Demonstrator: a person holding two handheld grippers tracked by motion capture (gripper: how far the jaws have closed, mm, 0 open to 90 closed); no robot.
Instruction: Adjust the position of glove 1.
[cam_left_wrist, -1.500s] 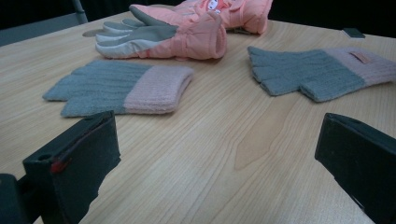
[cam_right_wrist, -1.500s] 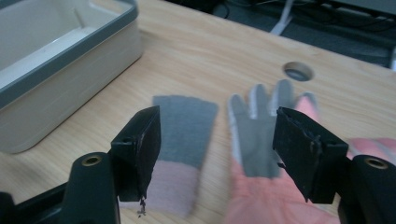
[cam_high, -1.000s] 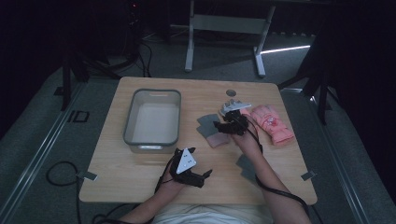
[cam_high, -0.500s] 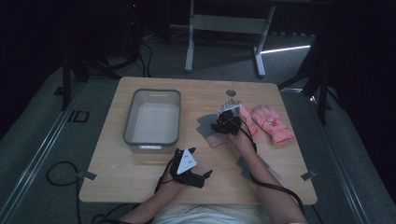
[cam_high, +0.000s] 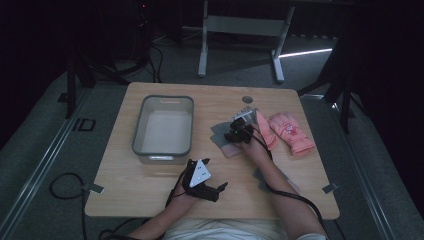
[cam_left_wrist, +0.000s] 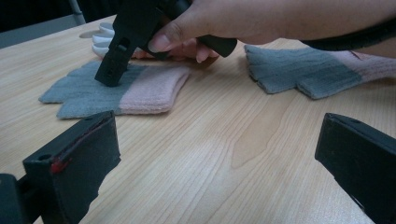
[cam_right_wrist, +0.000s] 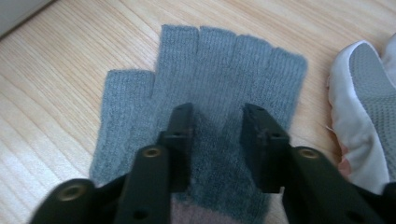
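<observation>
Dark floor and cables are surrounding a pale wooden table (cam_high: 150, 192). Near its middle, toward the right edge, a grey-and-pink glove (cam_right_wrist: 205, 93) is lying flat, fingers spread. The right tongs (cam_right_wrist: 217, 116) are pressing down on its grey part; the jaws have just been closing and are standing a little apart with the knit between them, tips touching the fabric, not yet pinching it. The left gripper view is showing one tip planted on the grey part of the glove (cam_left_wrist: 116, 91). A second grey-and-pink glove (cam_left_wrist: 308, 70) is lying nearer the front edge, under the right forearm. Pink mittens (cam_high: 292, 132) are resting toward the right edge, just beside the right hand. A grey bin (cam_high: 164, 150) is sitting left of centre. The left tongs (cam_high: 212, 187) are waiting near the front edge, jaws wide and released, holding nothing.
</observation>
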